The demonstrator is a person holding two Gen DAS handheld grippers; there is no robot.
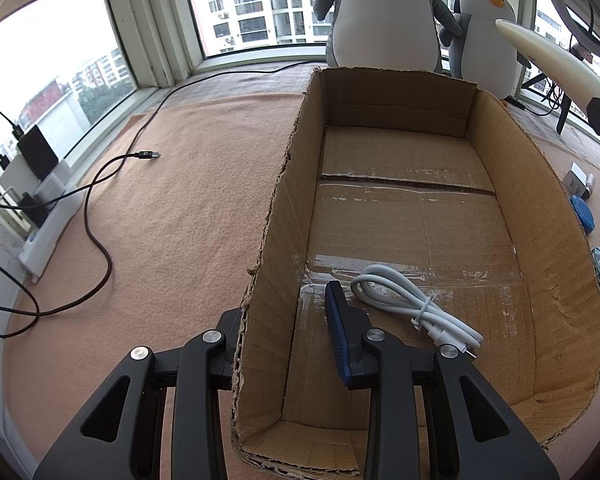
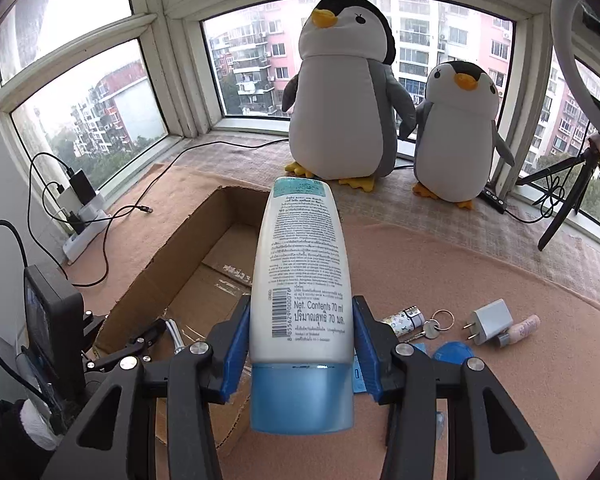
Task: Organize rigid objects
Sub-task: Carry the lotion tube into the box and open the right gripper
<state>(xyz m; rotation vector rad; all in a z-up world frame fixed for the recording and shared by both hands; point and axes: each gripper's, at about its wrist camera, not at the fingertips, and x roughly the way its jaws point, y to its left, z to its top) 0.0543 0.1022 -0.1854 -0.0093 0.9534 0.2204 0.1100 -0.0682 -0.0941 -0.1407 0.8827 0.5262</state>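
Fingers of the right gripper [image 2: 302, 354] clamp a white plastic lotion bottle with a blue cap [image 2: 302, 300] at its lower body, holding it in the air above the edge of the open brown cardboard box [image 1: 560, 216]. Left gripper [image 1: 288, 340] is closed on the box's left wall, one finger inside beside a coiled white cable [image 1: 412, 304]

Daylit bay windows [image 2: 84, 92] overlook apartment blocks [image 1: 260, 4]; a peach blanket [image 1: 188, 216] covers the sill platform.
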